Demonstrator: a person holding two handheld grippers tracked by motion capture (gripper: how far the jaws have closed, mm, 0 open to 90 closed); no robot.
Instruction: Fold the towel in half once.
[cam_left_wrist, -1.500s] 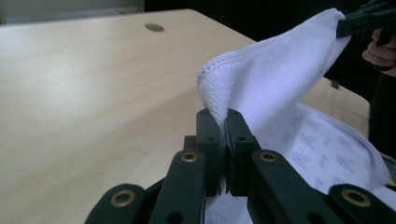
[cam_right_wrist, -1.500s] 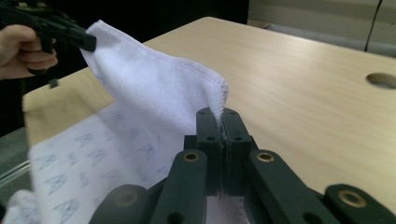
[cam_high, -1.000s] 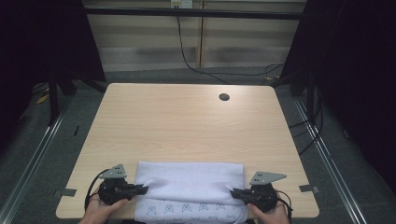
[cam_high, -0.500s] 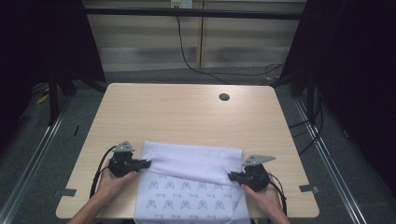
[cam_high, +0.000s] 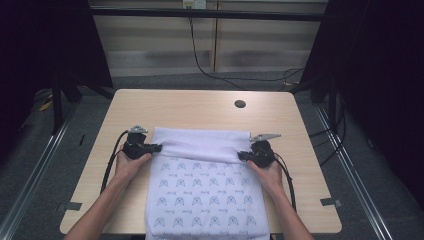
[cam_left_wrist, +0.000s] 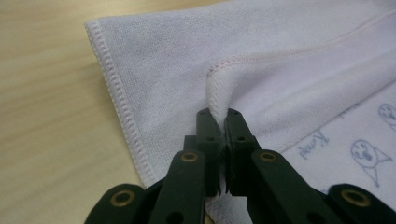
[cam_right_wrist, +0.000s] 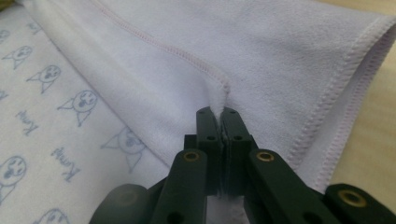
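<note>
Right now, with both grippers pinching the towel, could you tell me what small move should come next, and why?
Probably carry both corners a little farther away from the person: the left gripper and right gripper are shut on the towel, and its folded-over flap covers just a narrow strip.

Black tongs (cam_left_wrist: 218, 116) with brass rivets, trailing black cables.

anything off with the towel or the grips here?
Nothing stands out. The towel lies square on the table, its near end hanging over the front edge, its far part folded over evenly. The left tool and right tool are each shut on a towel edge, level with each other. No tears or snags visible.
</note>
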